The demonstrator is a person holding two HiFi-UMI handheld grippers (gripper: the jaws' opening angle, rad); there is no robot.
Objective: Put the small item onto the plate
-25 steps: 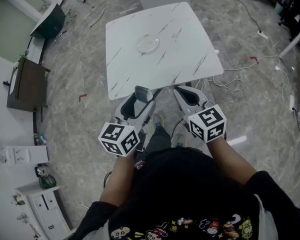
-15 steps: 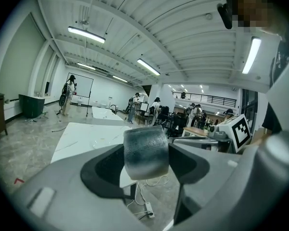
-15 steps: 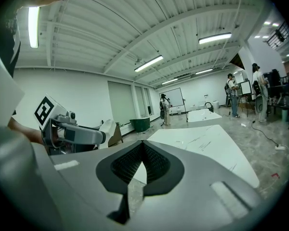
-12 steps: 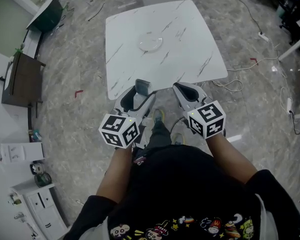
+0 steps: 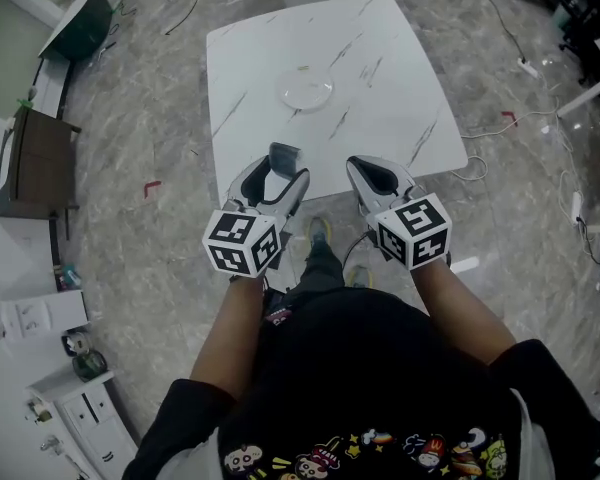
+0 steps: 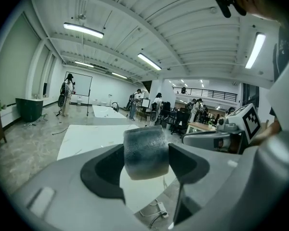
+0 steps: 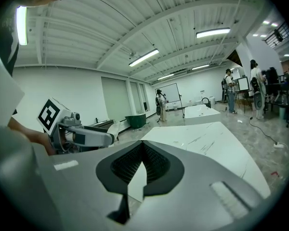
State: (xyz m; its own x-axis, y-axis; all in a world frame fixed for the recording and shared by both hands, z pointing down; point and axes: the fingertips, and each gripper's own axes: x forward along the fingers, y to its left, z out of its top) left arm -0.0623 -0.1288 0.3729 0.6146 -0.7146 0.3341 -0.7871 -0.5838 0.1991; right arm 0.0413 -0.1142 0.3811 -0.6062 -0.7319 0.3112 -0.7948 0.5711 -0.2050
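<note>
My left gripper (image 5: 283, 158) is shut on a small grey cylinder-like item (image 5: 284, 155), seen large between its jaws in the left gripper view (image 6: 145, 151). It hovers at the near edge of the white marble table (image 5: 380, 118). A clear round plate (image 5: 307, 93) lies near the table's middle, well beyond both grippers. My right gripper (image 5: 373, 173) is shut with nothing in it, level with the left one, near the table's front edge; its jaws meet in the right gripper view (image 7: 142, 165).
A dark wooden bench (image 5: 30, 163) and a green bin (image 5: 80, 26) stand on the floor at the left. Cables and a power strip (image 5: 526, 68) lie on the floor to the right. A white cabinet (image 5: 90, 423) sits at lower left.
The table and plate have drawn closer in the head view. Both grippers have moved forward a little to the table's near edge, with the item still held.
</note>
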